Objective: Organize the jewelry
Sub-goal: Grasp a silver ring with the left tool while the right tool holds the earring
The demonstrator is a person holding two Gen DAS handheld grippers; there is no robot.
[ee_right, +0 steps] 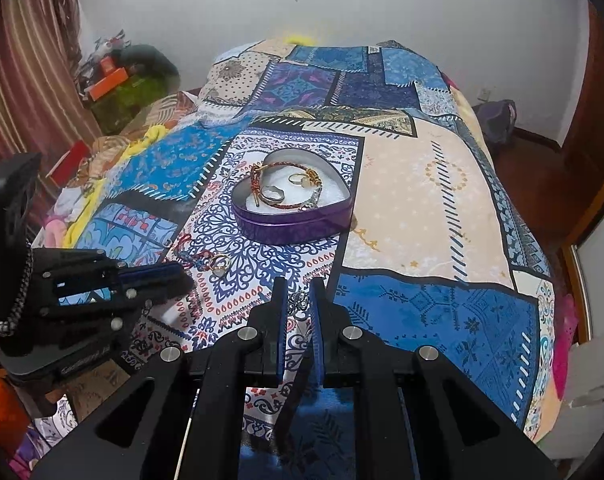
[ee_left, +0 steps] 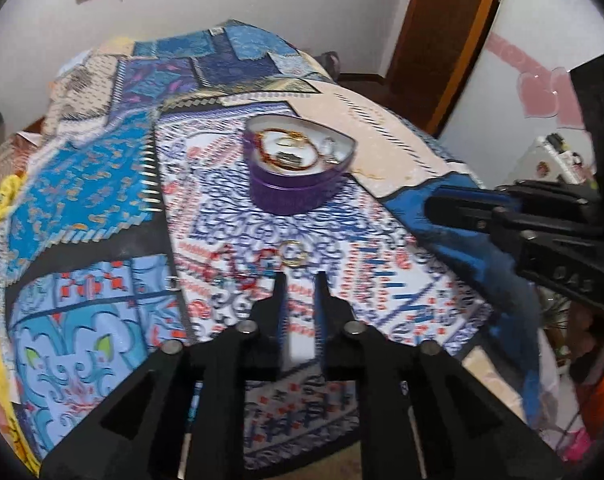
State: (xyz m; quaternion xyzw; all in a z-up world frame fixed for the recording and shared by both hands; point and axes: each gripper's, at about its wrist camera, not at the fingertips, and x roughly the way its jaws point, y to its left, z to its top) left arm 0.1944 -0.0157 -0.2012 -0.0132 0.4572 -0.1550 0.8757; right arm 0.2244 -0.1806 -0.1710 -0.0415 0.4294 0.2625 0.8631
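Note:
A purple heart-shaped tin (ee_left: 297,194) (ee_right: 293,224) stands open on the patterned bedspread, holding a red-gold bracelet (ee_right: 261,184), rings and a silver piece. A gold ring (ee_left: 293,252) (ee_right: 221,263) lies on the cloth just beyond my left gripper (ee_left: 300,280), whose fingers stand a little apart and empty. A red and blue beaded bracelet (ee_right: 193,258) lies beside that ring. My right gripper (ee_right: 299,286) is narrowly parted around a silver filigree ring (ee_right: 299,301); whether the pads touch it is unclear. Each gripper shows in the other's view.
The bedspread (ee_right: 422,208) covers a bed that drops off at the near and right edges. A thin gold chain (ee_right: 366,236) lies right of the tin. Clutter and a curtain (ee_right: 29,80) stand at left, a wooden door (ee_left: 446,36) at right.

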